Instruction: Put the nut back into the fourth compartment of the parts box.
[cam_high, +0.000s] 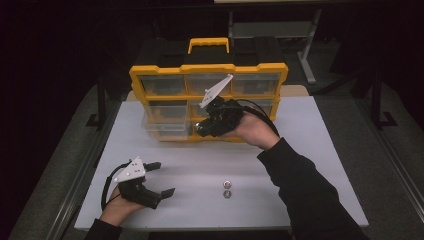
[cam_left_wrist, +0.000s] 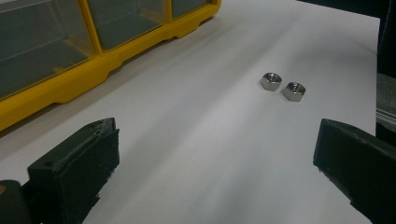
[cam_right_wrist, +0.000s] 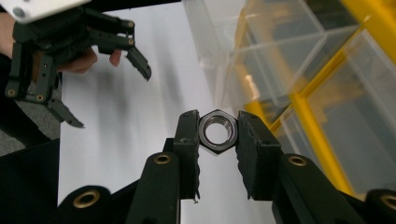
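At the front of the yellow organizer (cam_high: 208, 70), the right gripper (cam_high: 206, 129) has its fingers clamped on a steel hex nut (cam_right_wrist: 218, 131), one pad pressed on each opposite flat, the bore facing the right gripper view. From the high view the nut itself is hidden behind the gripper body and the hand. A clear drawer (cam_high: 167, 129) juts out of the organizer's lower left; what it holds is too dim to make out, and the other compartments are hazy behind their clear fronts. The left gripper (cam_high: 161, 178) rests near the surface's near left corner, fingers wide apart with nothing between them. Two more nuts (cam_high: 227, 189) lie close together on the white surface (cam_high: 310, 165), well apart from both grippers. The room beyond is dark; only a pale frame leg (cam_high: 306, 60) stands out.
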